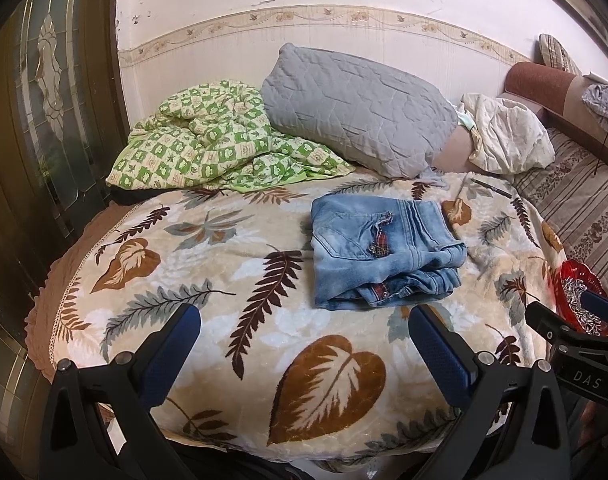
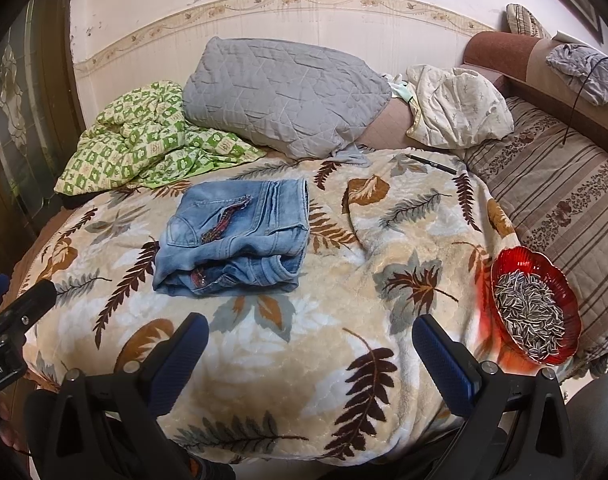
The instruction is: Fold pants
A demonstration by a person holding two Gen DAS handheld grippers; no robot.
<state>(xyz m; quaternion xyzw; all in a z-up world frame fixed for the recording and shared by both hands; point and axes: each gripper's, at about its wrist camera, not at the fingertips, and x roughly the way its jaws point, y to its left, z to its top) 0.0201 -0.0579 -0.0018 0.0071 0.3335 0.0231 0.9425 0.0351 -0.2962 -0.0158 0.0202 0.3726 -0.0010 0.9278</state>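
Faded blue denim pants [image 2: 232,236], folded compact, mid leaf-print blanket [image 2: 304,360]. Left gripper [image 1: 304,356] and right gripper [image 2: 310,360] near, wide open, empty. Risk: loose near layers springing apart; red glass seed bowl [image 2: 536,308], near right, easily knocked.

Bare blanket [image 2: 304,344] ahead, seed bowl [image 2: 536,308] right, folded jeans [image 2: 236,236] beyond, pen [image 2: 432,163] perhaps farther

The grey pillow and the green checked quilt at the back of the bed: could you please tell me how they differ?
The grey pillow is plain, plump and smooth, propped against the wall; the green quilt is checked green and cream, crumpled and spread low. The pillow's lower edge overlaps the quilt. Both look quilted and lie behind the folded jeans.
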